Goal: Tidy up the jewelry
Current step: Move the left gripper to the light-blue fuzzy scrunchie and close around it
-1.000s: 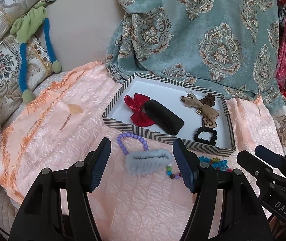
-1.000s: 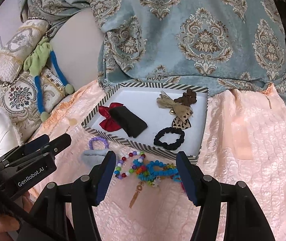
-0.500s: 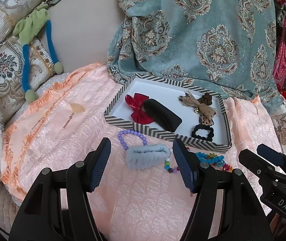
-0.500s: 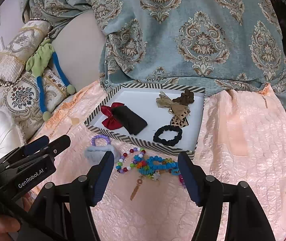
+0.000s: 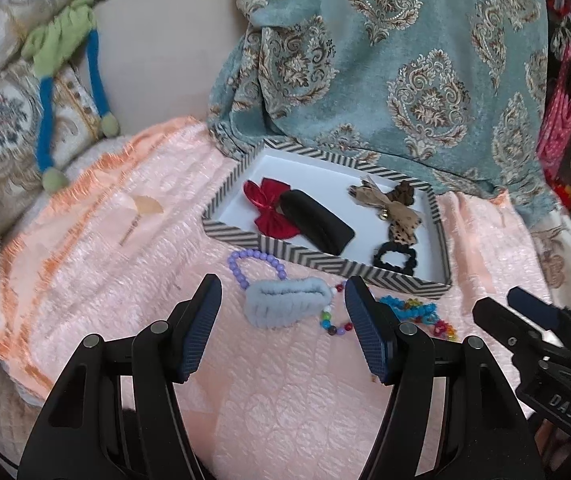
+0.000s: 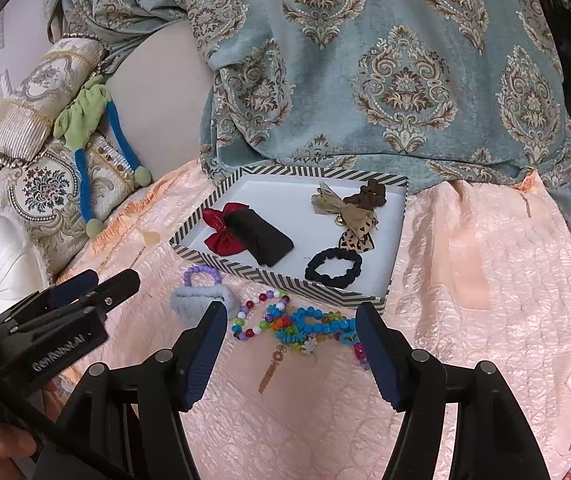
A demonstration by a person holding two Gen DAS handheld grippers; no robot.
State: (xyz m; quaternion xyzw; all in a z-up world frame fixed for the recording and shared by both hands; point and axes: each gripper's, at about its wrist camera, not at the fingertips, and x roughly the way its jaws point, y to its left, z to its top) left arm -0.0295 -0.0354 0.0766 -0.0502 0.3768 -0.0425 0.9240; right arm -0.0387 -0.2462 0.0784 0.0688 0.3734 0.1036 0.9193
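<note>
- My left gripper (image 5: 283, 300) hangs above the peach bedspread (image 5: 125, 280) with its jaws spread wide and nothing gripped; the pads touch nothing.
- Seen between my left fingers (image 5: 201, 328), a grey fuzzy hair tie (image 5: 285, 304) lies flat on the bedspread, with a purple bead bracelet (image 5: 255, 264) touching its far edge.
- My right gripper (image 6: 287, 324) is also open and empty; its jaws have just been spreading a little more, with nothing pressed between them.
- Past my right fingertips lies a tangle of colourful bead bracelets (image 6: 261, 316) and blue bead strands (image 6: 317, 322), just in front of the tray, with a small gold tassel charm (image 6: 271, 372) at the near side.
- The striped tray (image 6: 285, 276) sits further back on the bedspread, its far edge against the teal patterned cloth (image 6: 365, 80).
- Inside the tray: a red bow (image 6: 221, 230) partly under a black pouch (image 6: 261, 240) on the left; a tan bow (image 6: 345, 212), a brown scrunchie (image 6: 369, 194) and a black scrunchie (image 6: 333, 268) on the right.
- To the left, embroidered cushions (image 6: 45, 192) carry a green and blue soft toy (image 6: 85, 128).
</note>
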